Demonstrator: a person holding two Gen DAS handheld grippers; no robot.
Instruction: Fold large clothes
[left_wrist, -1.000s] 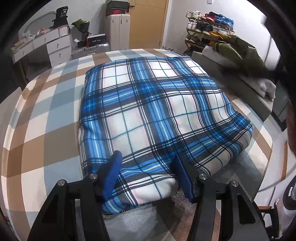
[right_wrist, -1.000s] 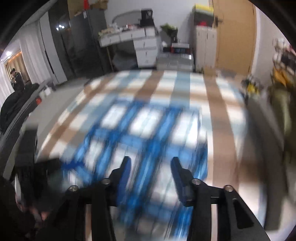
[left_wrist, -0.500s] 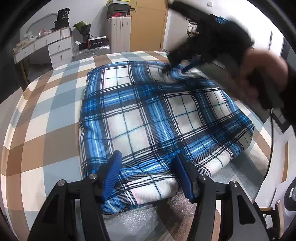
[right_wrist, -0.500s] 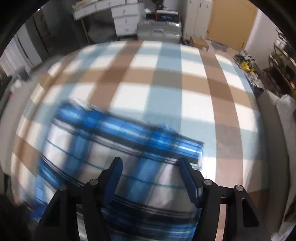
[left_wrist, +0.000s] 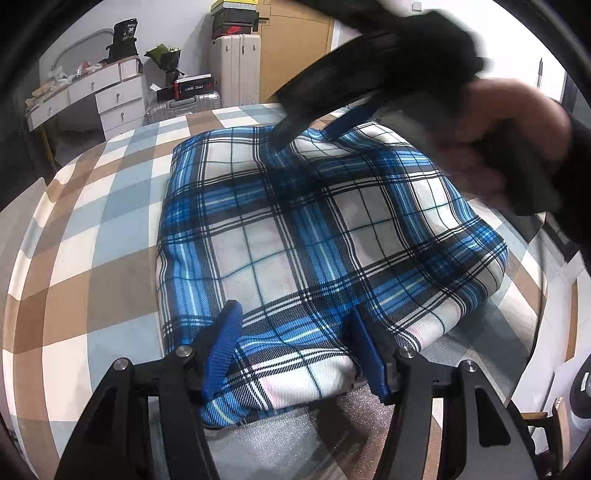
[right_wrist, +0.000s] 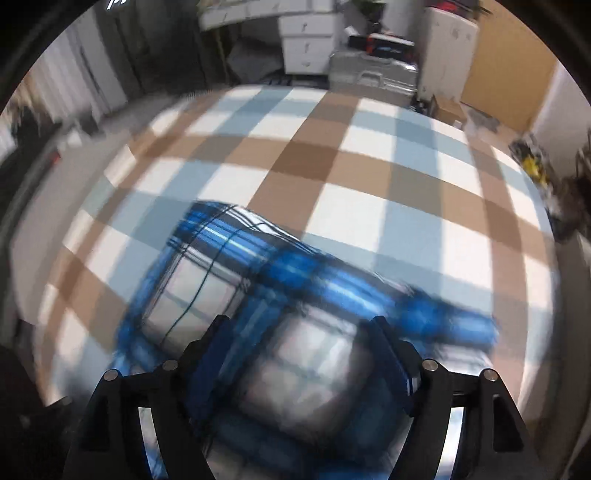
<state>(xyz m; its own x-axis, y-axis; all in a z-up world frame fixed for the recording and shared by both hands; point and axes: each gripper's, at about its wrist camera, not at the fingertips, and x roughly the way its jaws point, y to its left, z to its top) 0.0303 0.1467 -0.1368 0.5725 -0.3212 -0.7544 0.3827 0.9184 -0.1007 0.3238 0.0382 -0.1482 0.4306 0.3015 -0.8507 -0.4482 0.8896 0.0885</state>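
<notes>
Readable text scarce.
- Black box (left_wrist: 125, 35) standing on white dresser (left_wrist: 107, 94), left wrist view: white number "36" on front; small white script line above it, too small to read.
- Dark flat box (left_wrist: 194, 86) atop silver suitcase (left_wrist: 184, 107): pale lettering strip along side, illegible.
- Right wrist view: motion-blurred, nothing legible.
</notes>
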